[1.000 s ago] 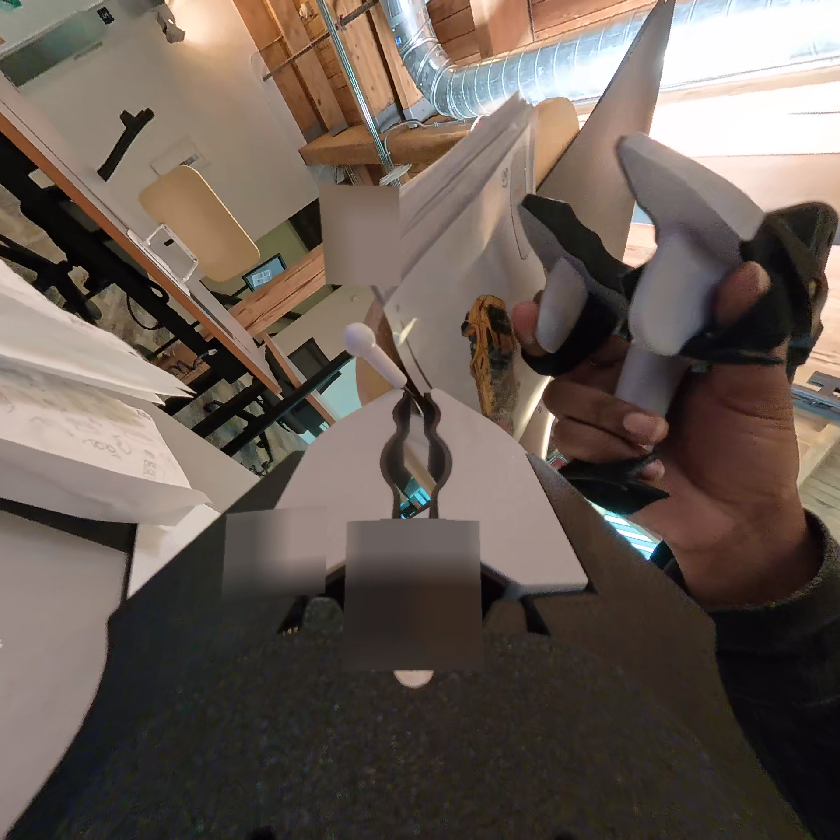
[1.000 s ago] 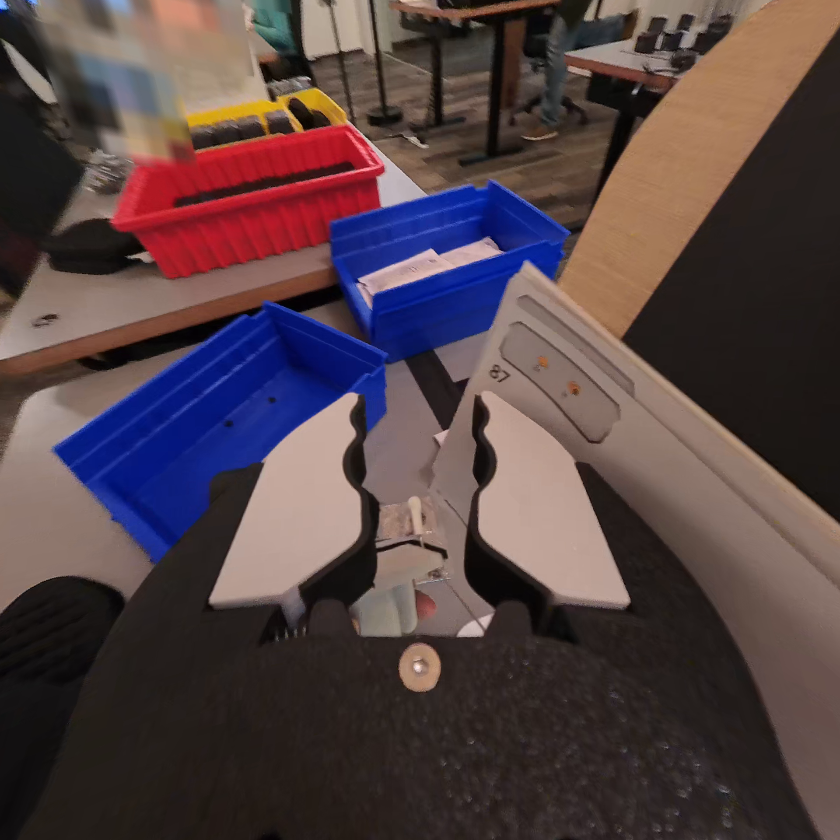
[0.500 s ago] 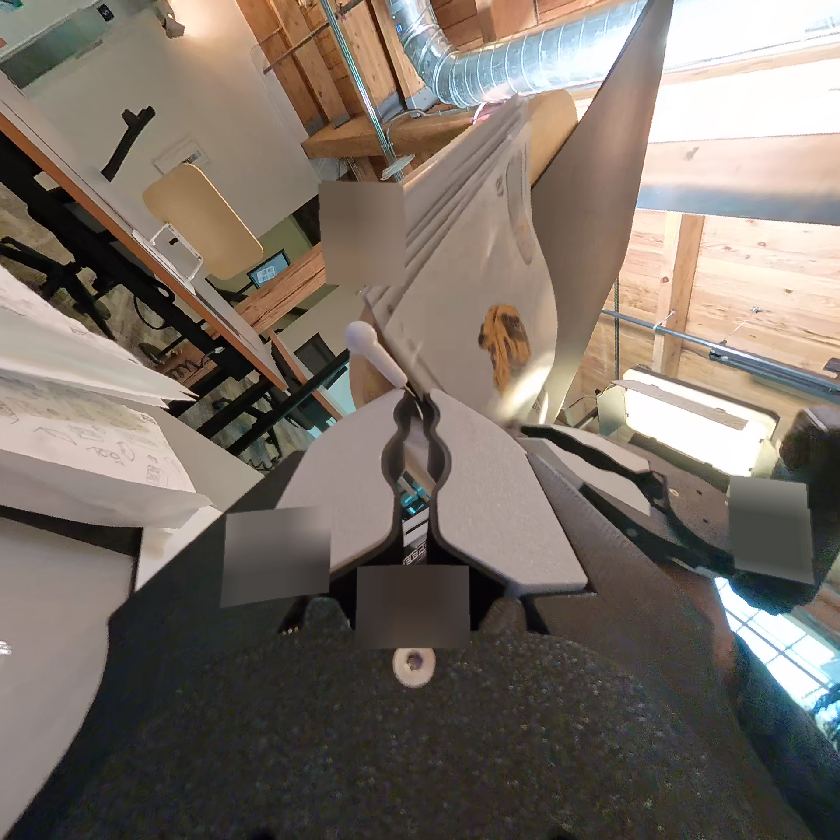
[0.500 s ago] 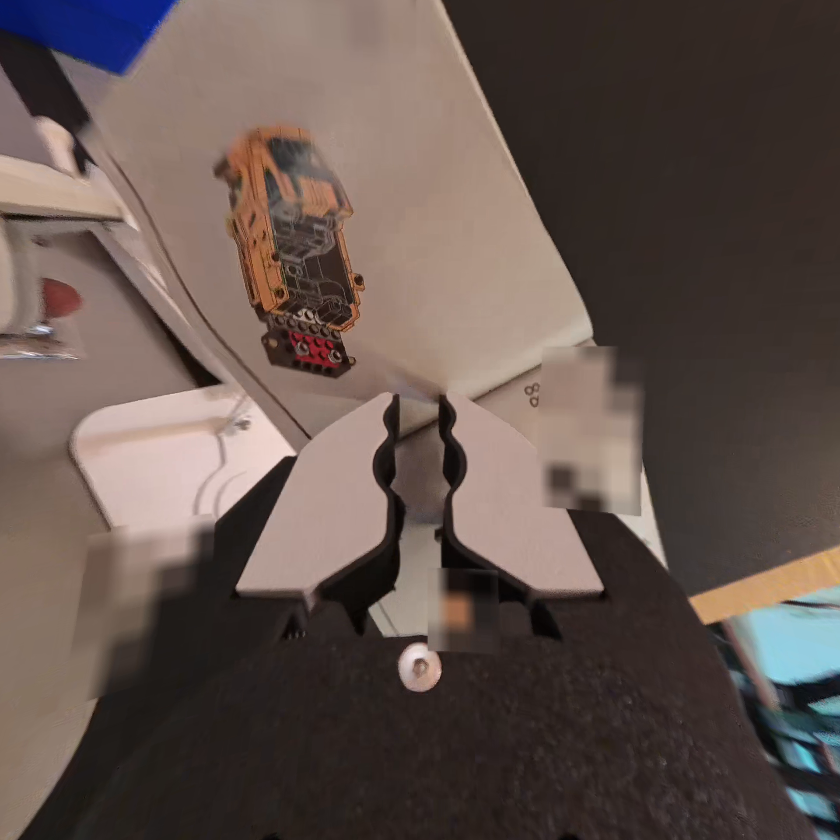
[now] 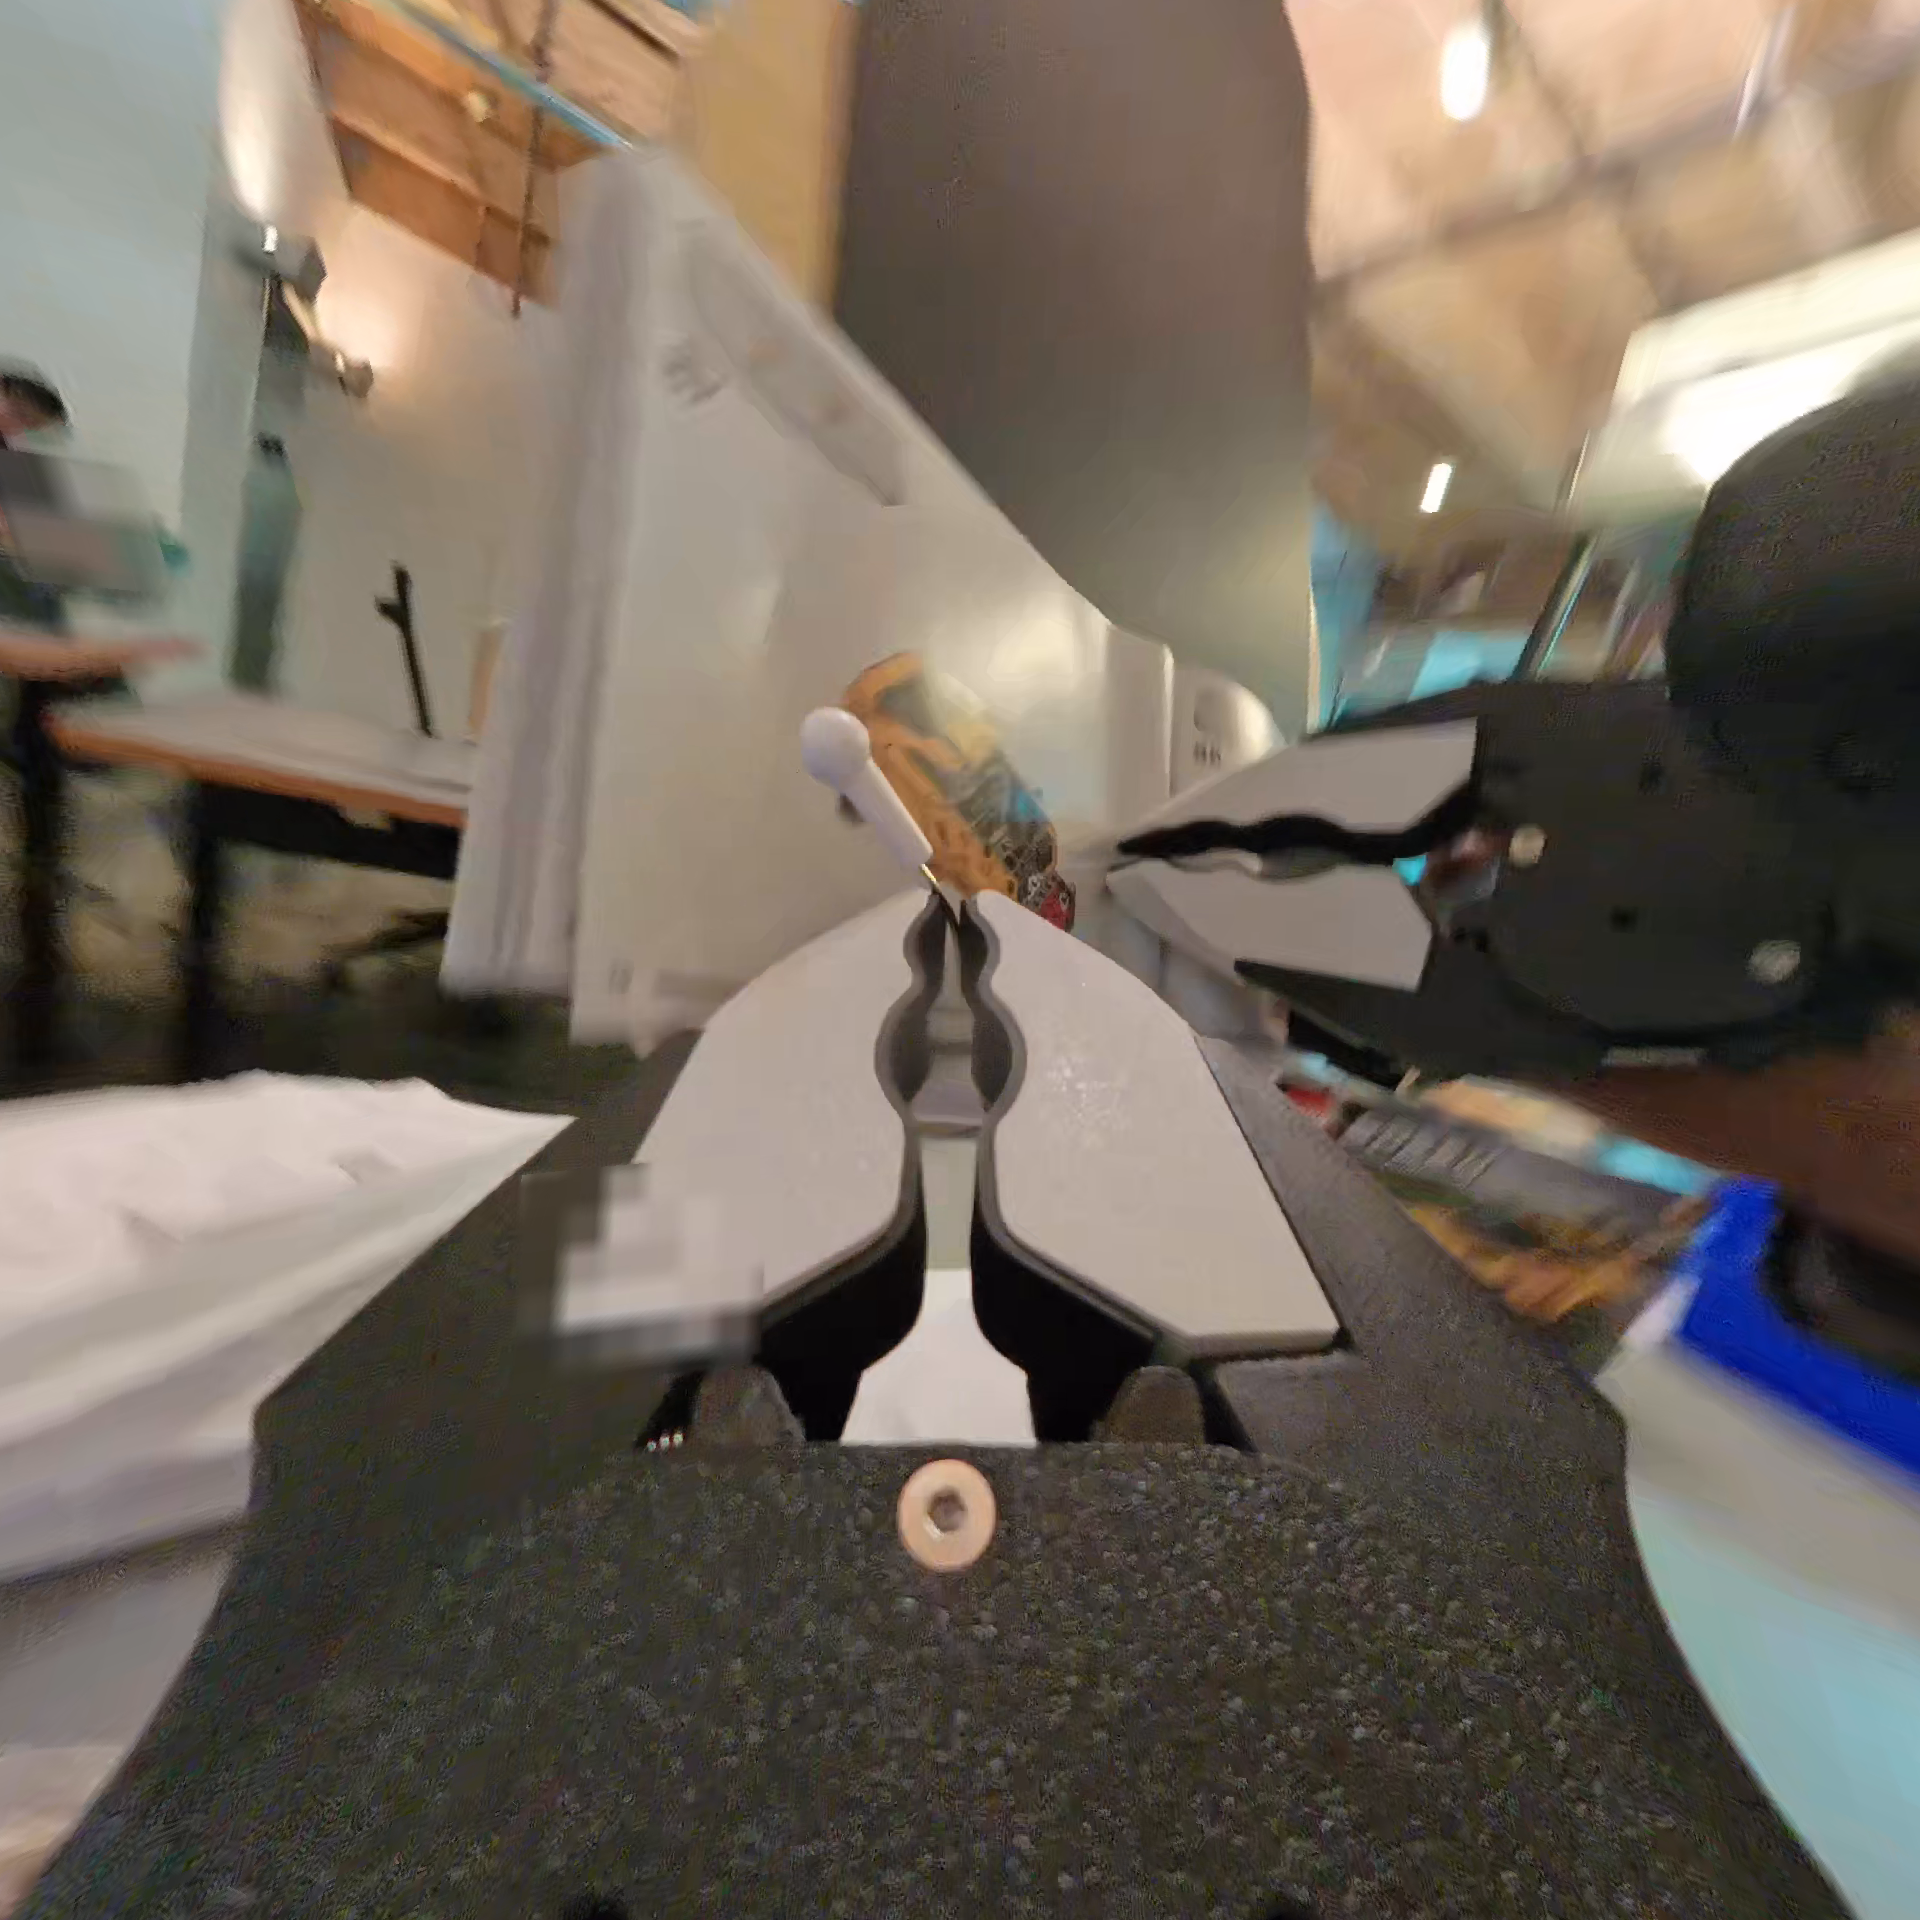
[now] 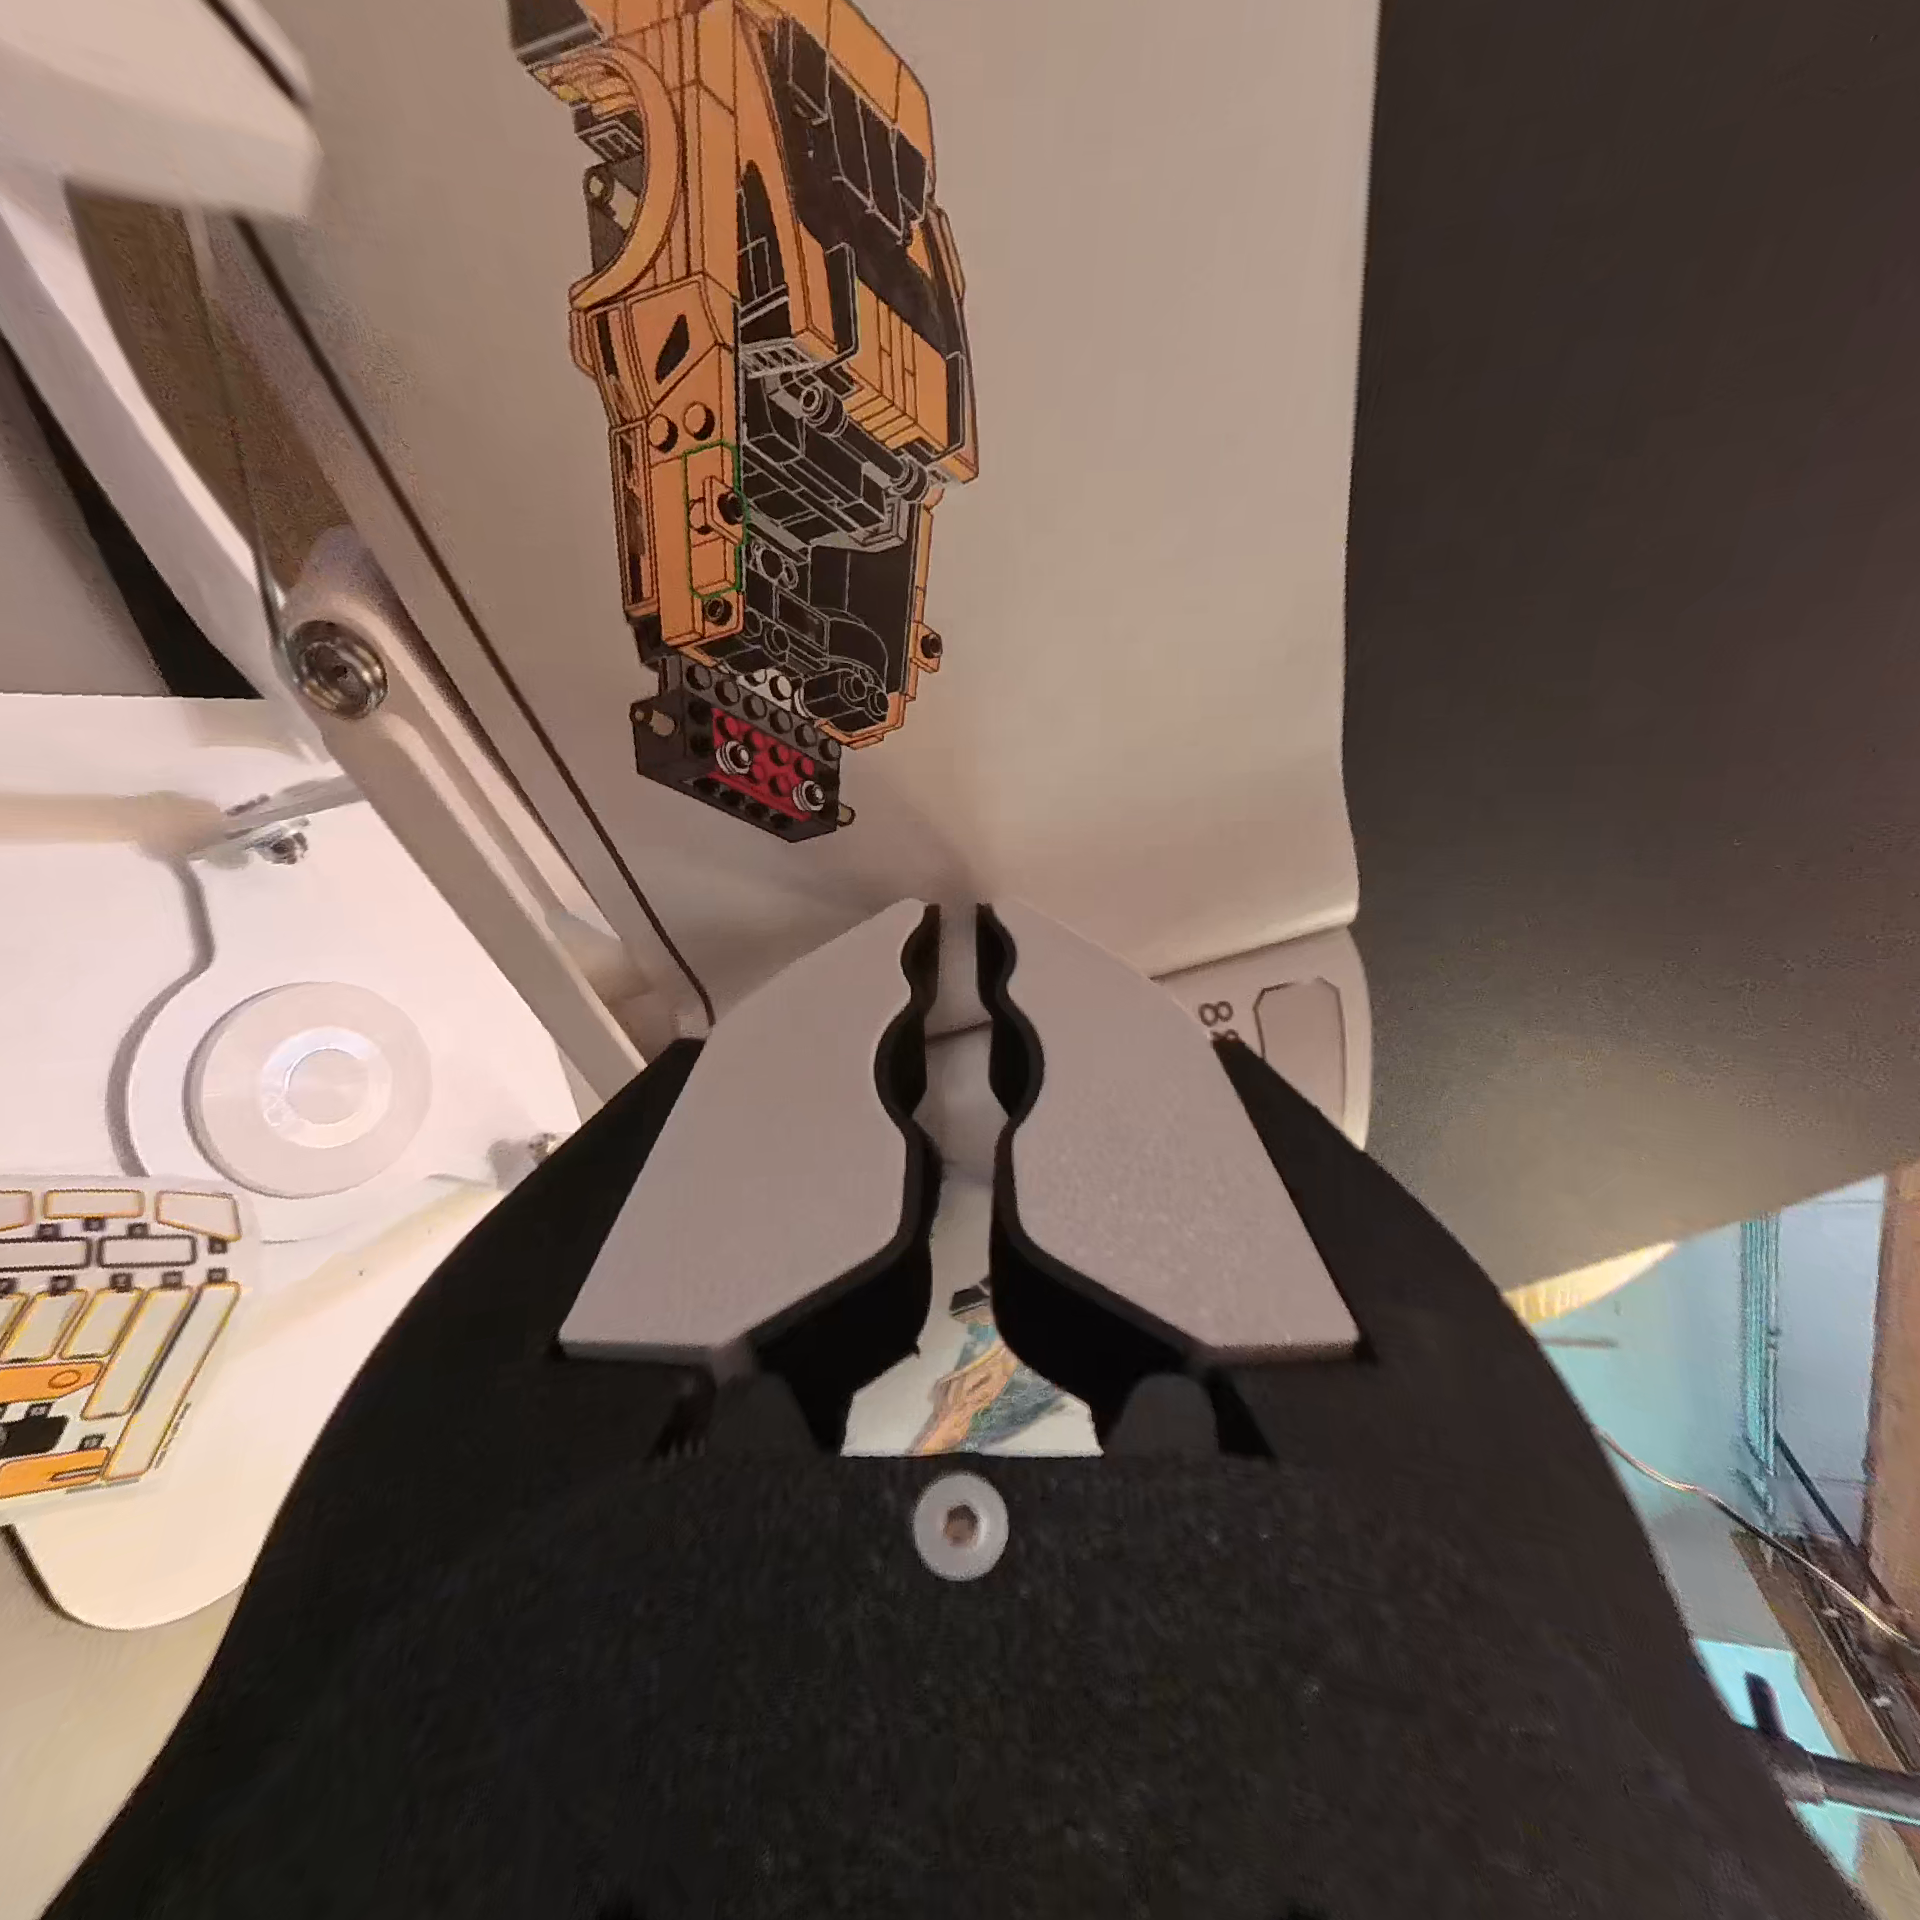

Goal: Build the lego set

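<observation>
An open instruction booklet stood nearly upright and filled most of both views, its pale page carrying a drawing of an orange brick-built vehicle, with a dark panel rising behind it. To the left of the left wrist view lay a stack of white papers on the worktop, and a blue bin showed low on the right. The right gripper had its fingers clenched on the bottom edge of the illustrated page, which puckered slightly where it passed between the tips; the left wrist view showed the same pinch from the side, just right of the drawing. Beside it lay a white sheet with a clear disc. The left gripper had its fingers closed on the thin metal end of a small white-handled pin, whose rounded head slanted up and left in front of the drawing.
</observation>
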Action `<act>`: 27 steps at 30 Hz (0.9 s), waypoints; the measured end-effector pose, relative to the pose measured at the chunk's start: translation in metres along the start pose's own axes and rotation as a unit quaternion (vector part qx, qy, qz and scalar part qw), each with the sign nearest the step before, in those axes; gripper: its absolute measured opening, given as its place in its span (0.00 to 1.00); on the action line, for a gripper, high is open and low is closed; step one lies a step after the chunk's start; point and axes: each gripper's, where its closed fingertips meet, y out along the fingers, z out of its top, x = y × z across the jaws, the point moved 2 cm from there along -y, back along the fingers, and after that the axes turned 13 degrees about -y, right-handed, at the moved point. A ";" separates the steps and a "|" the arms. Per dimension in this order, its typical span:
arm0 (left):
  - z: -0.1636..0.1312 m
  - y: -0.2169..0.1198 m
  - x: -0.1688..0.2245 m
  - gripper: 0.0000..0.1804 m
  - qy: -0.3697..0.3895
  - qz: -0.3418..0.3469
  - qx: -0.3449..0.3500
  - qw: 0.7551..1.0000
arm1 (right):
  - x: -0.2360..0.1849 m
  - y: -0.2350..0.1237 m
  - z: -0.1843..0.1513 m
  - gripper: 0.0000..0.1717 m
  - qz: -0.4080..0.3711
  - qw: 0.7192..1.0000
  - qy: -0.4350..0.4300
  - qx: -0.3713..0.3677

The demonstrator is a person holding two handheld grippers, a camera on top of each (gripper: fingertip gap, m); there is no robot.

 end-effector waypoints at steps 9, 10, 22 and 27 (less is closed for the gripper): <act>-0.003 0.042 0.007 0.03 0.267 0.063 -0.233 0.933 | 0.002 -0.003 -0.002 0.04 -0.007 1.000 0.019 0.021; -0.003 0.042 0.007 0.02 0.268 0.066 -0.235 0.932 | 0.004 -0.007 -0.005 0.08 -0.002 0.998 0.046 0.035; -0.002 0.048 -0.004 0.02 0.264 0.088 -0.222 0.935 | -0.032 -0.031 -0.180 0.50 0.146 0.798 0.578 0.093; 0.000 0.055 -0.011 0.02 0.263 0.087 -0.230 0.933 | -0.043 -0.024 -0.175 0.44 0.196 0.759 0.606 0.136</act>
